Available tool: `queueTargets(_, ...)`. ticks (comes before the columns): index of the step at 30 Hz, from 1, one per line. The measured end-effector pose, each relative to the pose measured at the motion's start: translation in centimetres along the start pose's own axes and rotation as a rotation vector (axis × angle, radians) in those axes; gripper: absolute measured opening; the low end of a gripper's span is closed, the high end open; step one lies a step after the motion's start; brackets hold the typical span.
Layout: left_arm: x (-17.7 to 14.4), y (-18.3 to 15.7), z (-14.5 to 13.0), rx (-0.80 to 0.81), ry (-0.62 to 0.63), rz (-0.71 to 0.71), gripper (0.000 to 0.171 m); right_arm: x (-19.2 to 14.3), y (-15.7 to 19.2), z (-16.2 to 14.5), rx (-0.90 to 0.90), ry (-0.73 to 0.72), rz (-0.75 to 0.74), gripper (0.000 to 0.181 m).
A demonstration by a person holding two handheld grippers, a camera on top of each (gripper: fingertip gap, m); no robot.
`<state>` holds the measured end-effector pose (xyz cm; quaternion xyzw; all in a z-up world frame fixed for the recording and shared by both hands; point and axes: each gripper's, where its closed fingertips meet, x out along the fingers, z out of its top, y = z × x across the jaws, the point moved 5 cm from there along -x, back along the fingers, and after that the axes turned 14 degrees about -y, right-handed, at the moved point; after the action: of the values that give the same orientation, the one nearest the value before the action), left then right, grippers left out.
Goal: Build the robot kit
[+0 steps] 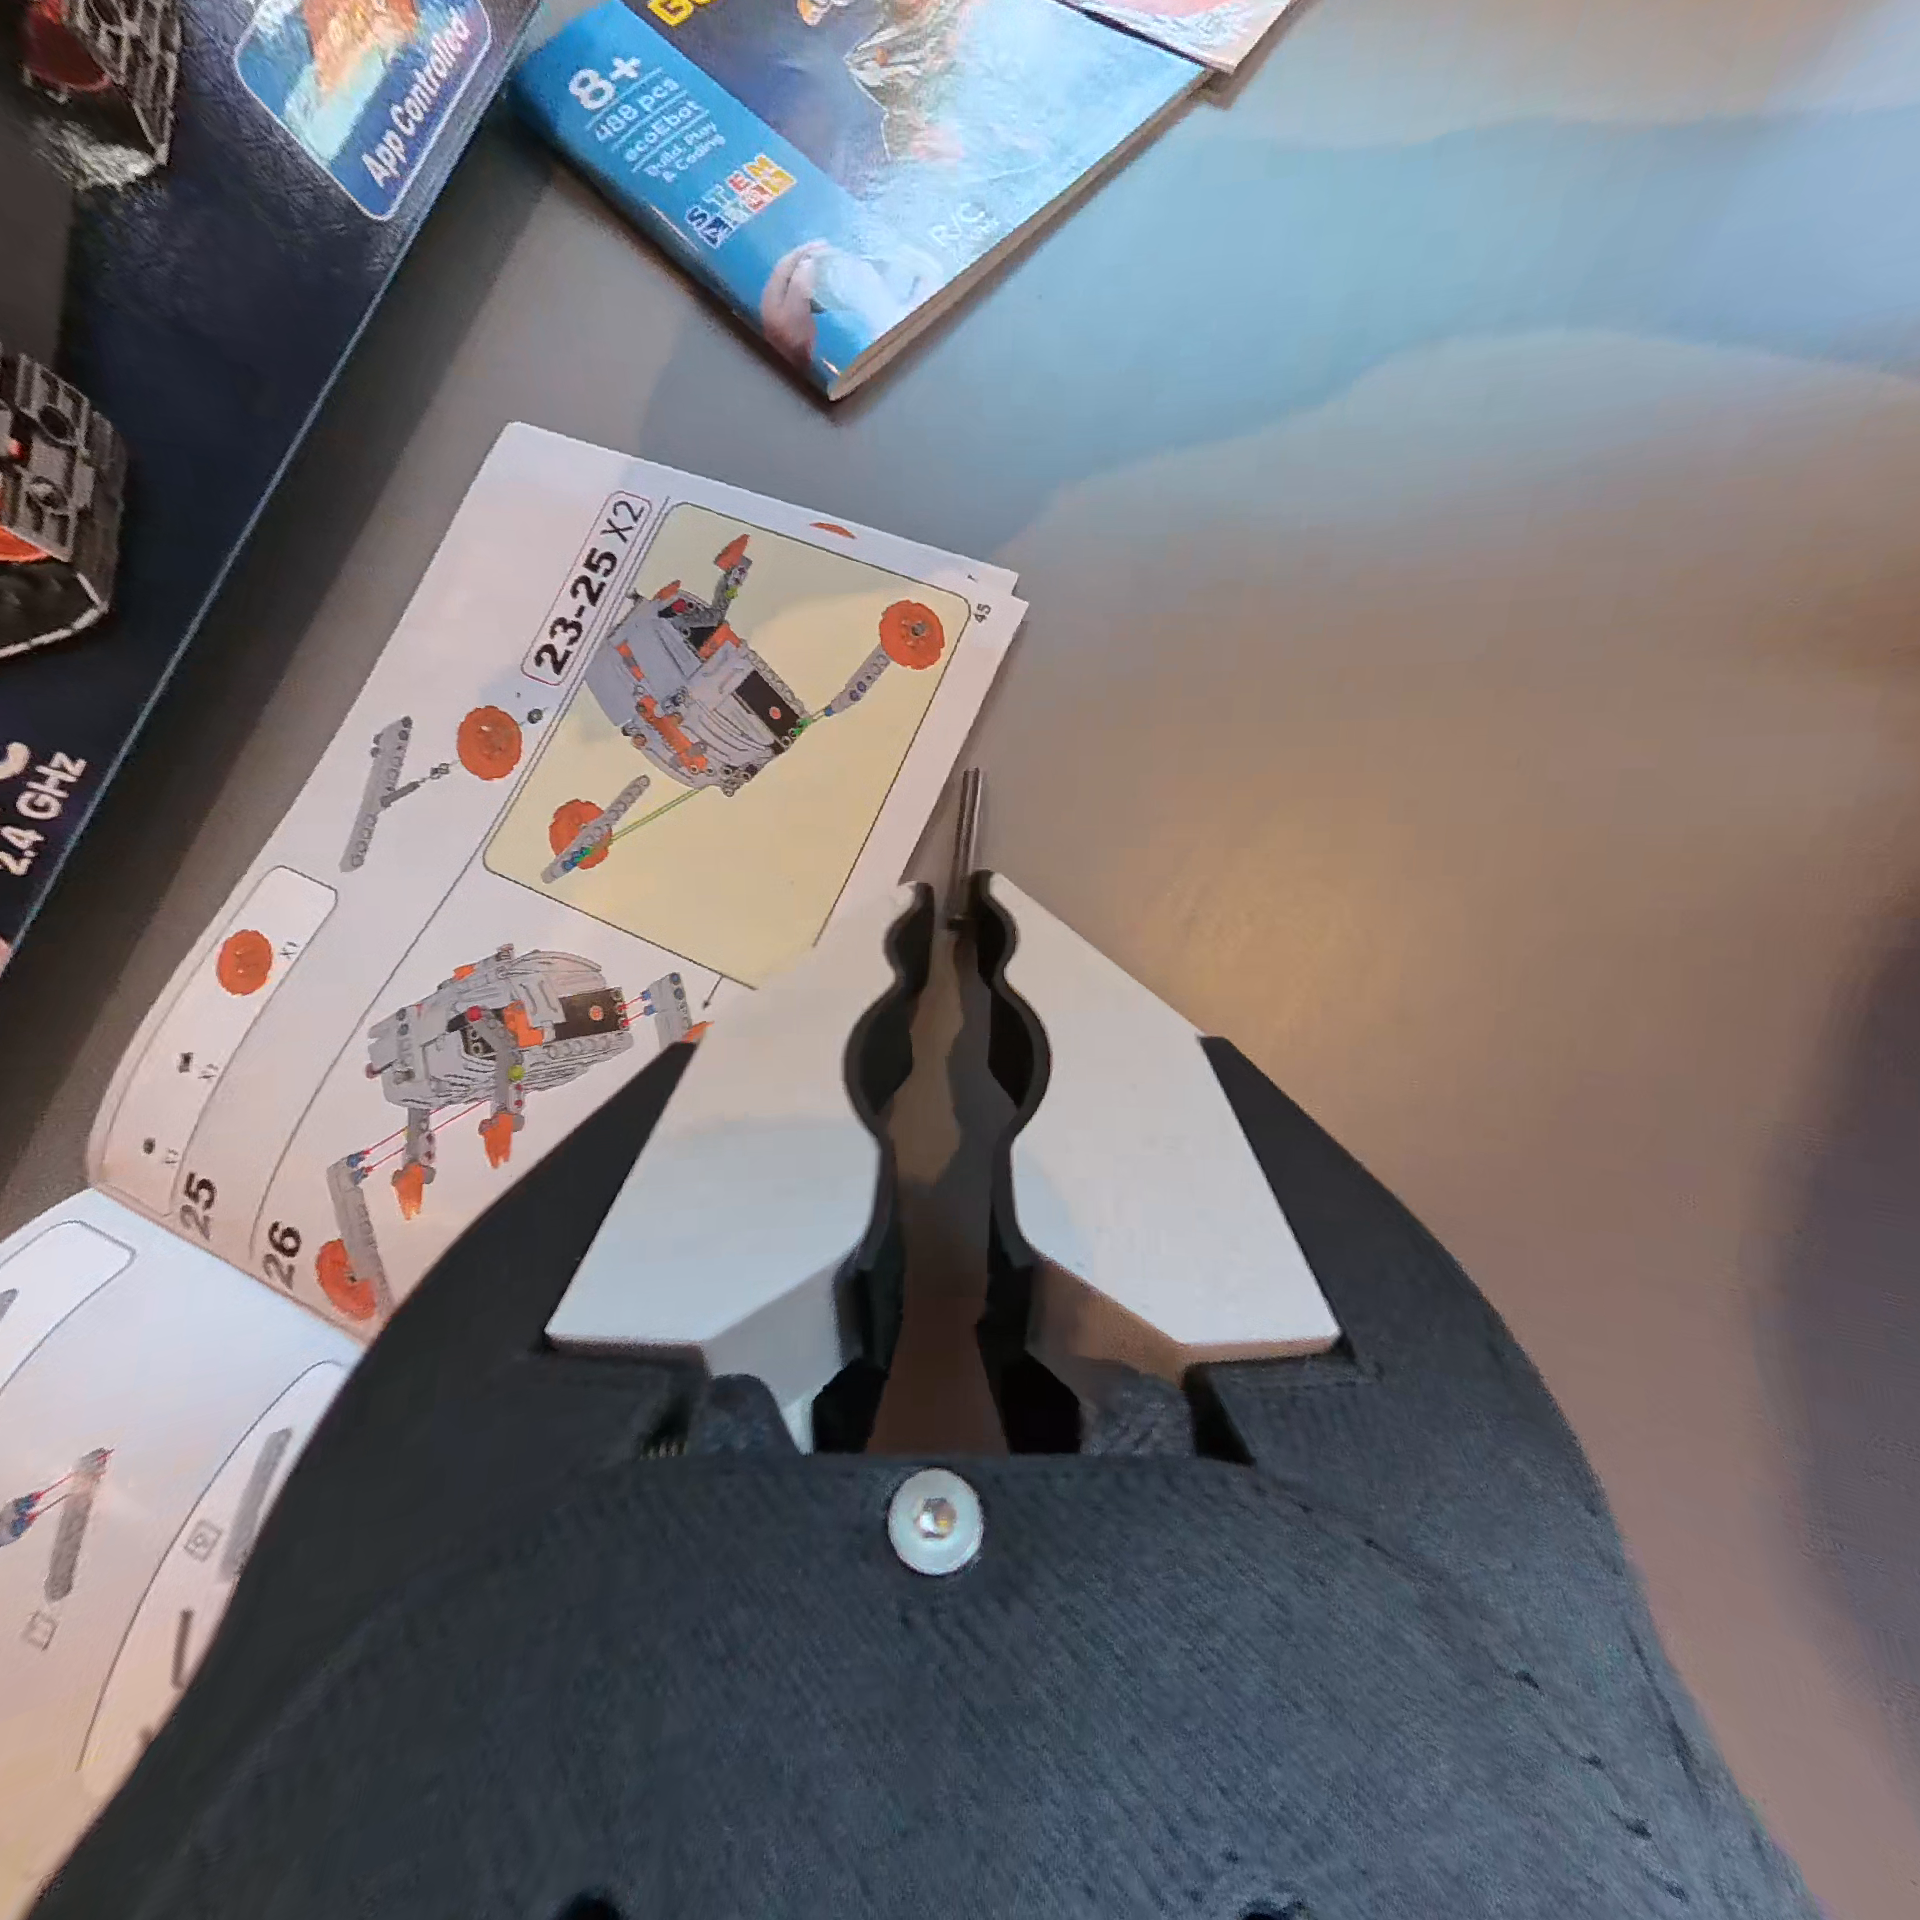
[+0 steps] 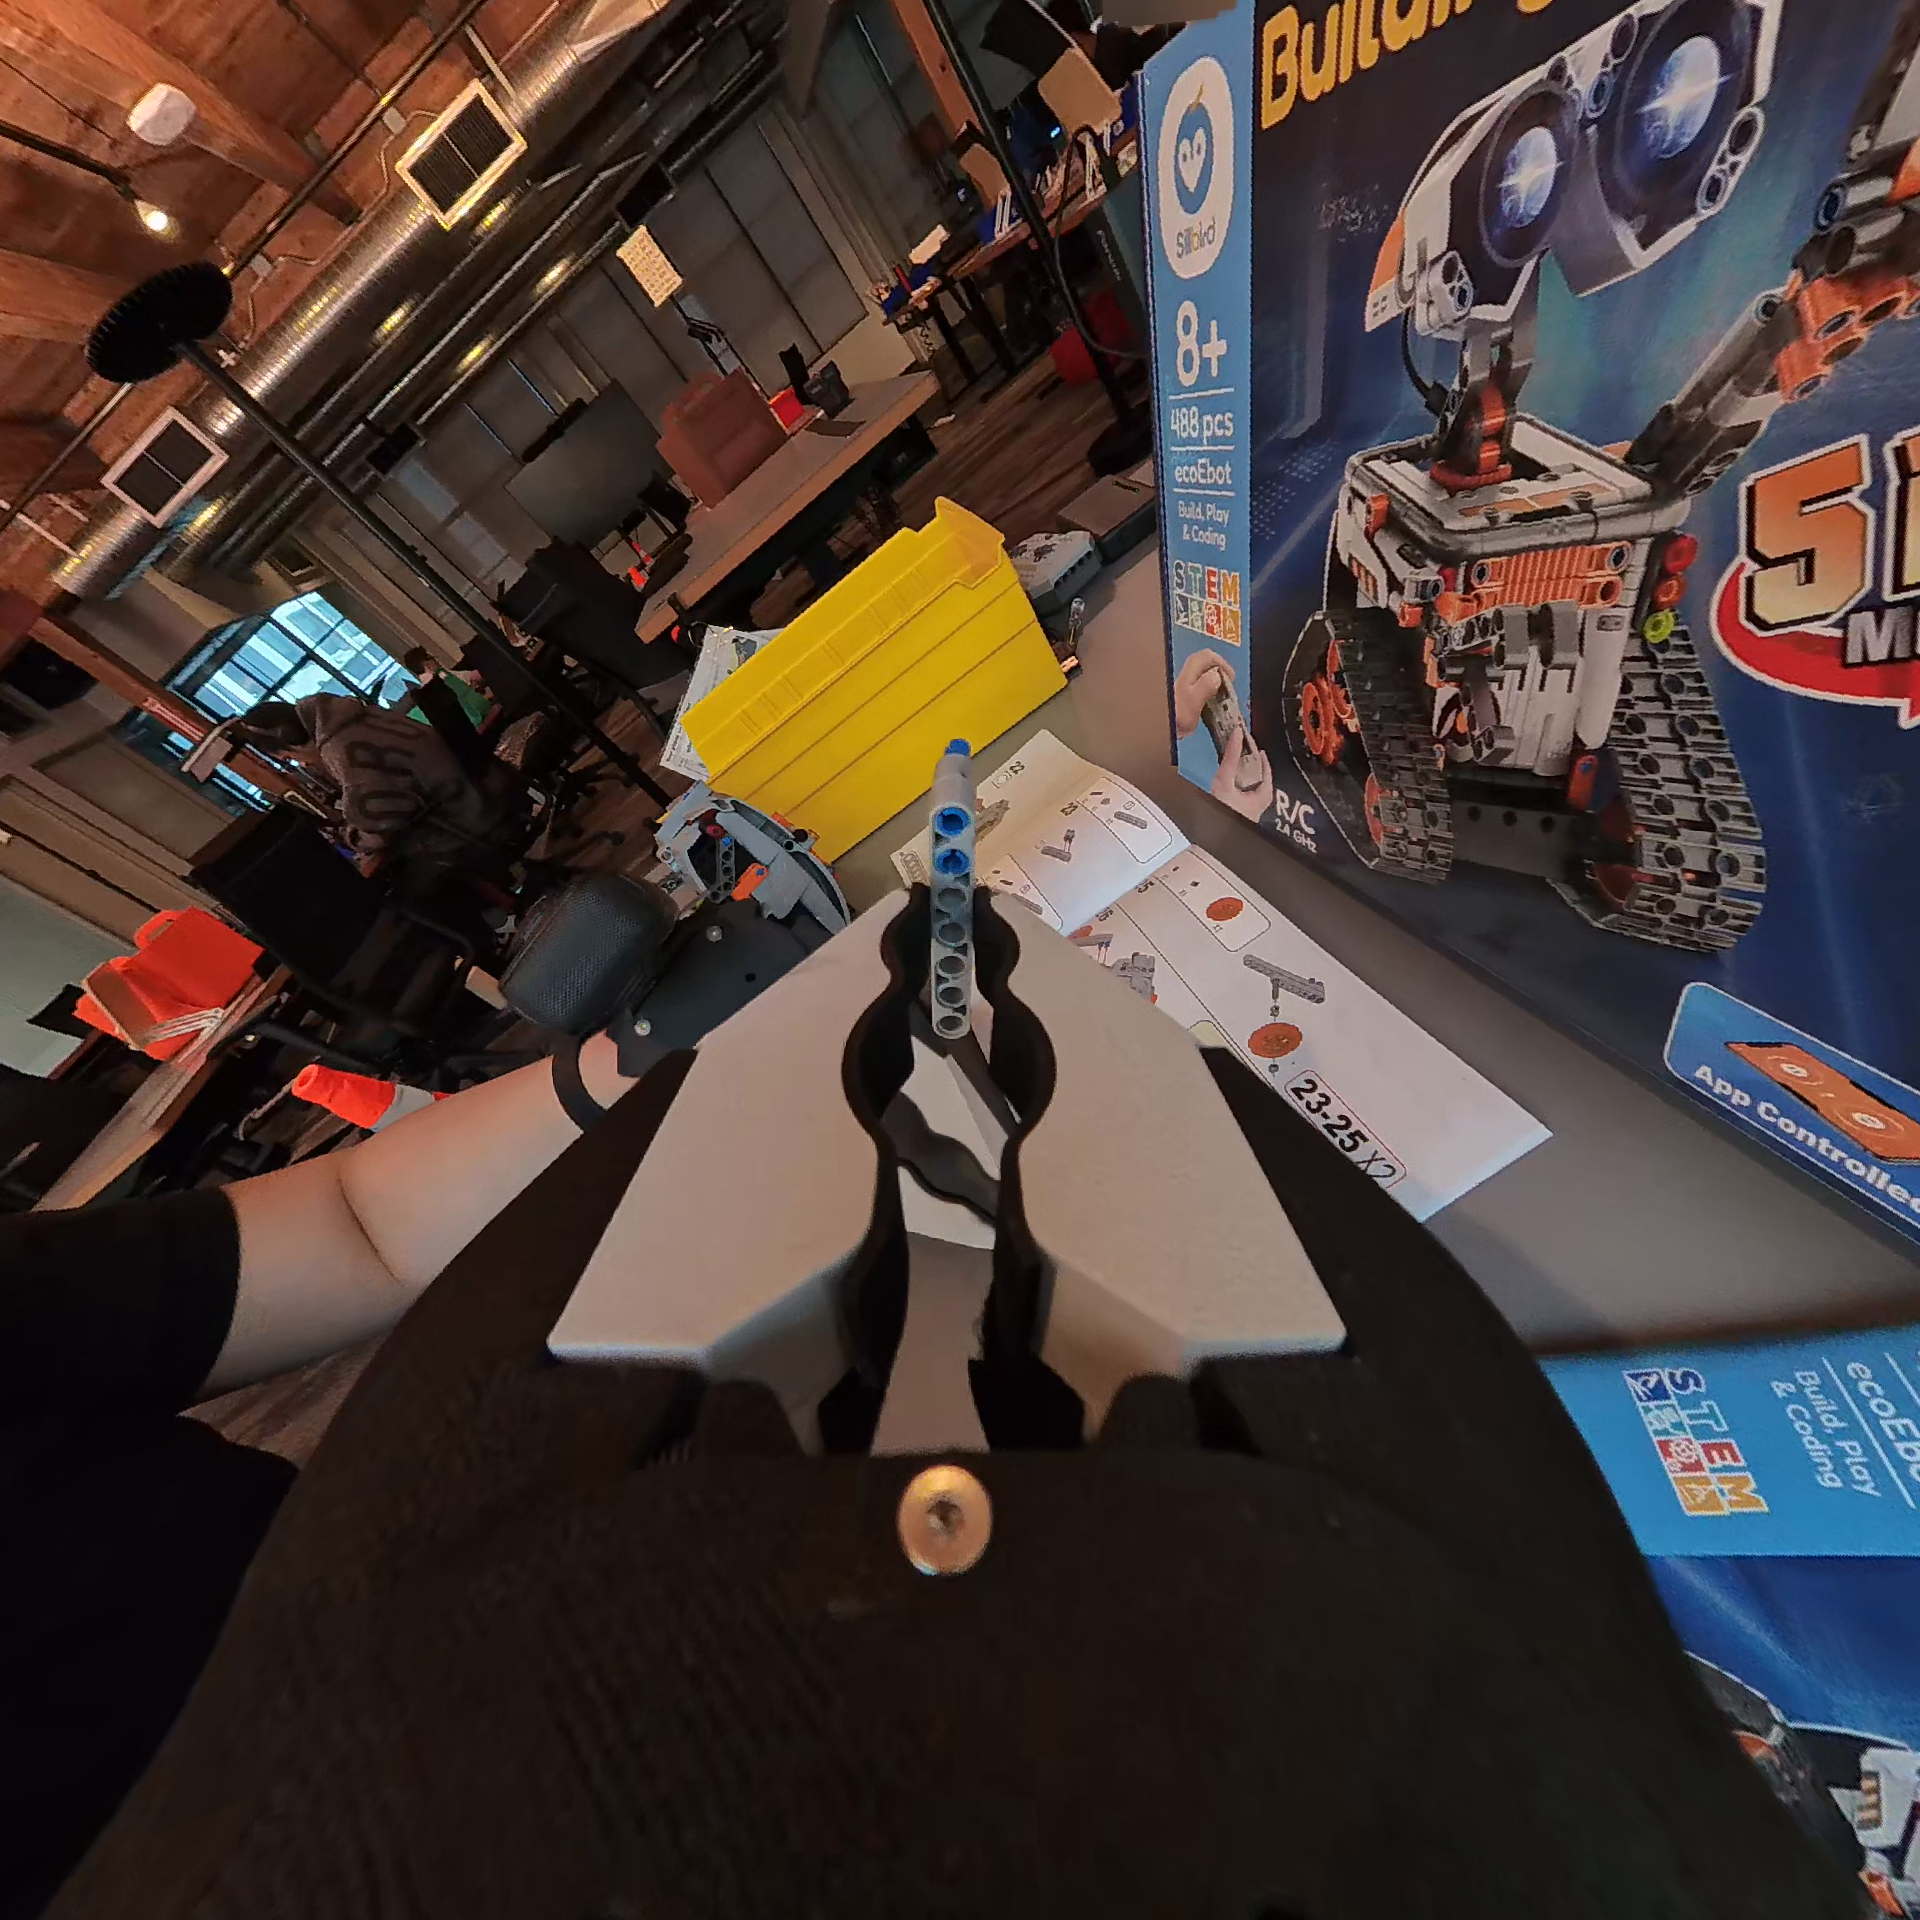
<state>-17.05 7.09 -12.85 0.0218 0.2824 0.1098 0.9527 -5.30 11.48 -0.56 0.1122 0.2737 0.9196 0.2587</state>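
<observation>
In the left wrist view my left gripper [image 1: 951,902] is shut on a thin grey metal pin [image 1: 968,826] that sticks out past its fingertips, just above the grey table beside the right edge of an open instruction booklet [image 1: 499,862]. In the right wrist view my right gripper [image 2: 951,914] is shut on a grey holed beam [image 2: 951,904] with blue pegs in its far end, held up in the air. The same booklet [image 2: 1226,987] lies on the table beyond it. The left gripper's body [image 2: 665,987] and a person's forearm [image 2: 416,1184] show at the left.
A big blue toy box [image 2: 1558,520] stands at the right; it also shows at the left of the left wrist view [image 1: 239,343]. A blue booklet [image 1: 883,177] lies beyond the open booklet. A yellow bin [image 2: 883,675] and a part-built grey model [image 2: 748,852] sit farther off. My right fingertips sit around 15 centimetres from my left ones.
</observation>
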Motion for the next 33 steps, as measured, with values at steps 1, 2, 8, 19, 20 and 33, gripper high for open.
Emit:
queueTargets(1, 0.0, 0.1, 0.0, 0.005, 0.005, 0.009, 0.002, -0.1, 0.0, 0.0, -0.001, 0.0, -0.001, 0.005)
queueTargets(2, -0.1, 0.1, 0.0, 0.014, 0.021, 0.014, 0.001, -0.1, 0.0, 0.1, 0.001, -0.004, 0.001, 0.005)
queueTargets(8, -6.4, -3.8, 4.5, -0.222, -0.145, 0.02, 0.002, -0.8, 0.1, 0.9, 0.016, -0.039, 0.013, 0.005)
queueTargets(19, -21.1, -4.6, 1.6, -0.233, -0.271, 0.443, 0.001, 2.8, 1.1, -2.8, 0.402, -0.043, 0.281, 0.005)
queueTargets(20, -21.8, -4.6, 1.5, -0.228, -0.277, 0.457, 0.002, 3.3, 1.2, -3.2, 0.429, -0.048, 0.295, 0.005)
queueTargets(33, -22.4, -5.3, -0.2, -0.092, -0.132, 0.422, 0.002, 6.0, 3.1, -6.0, 0.584, 0.055, 0.385, 0.004)
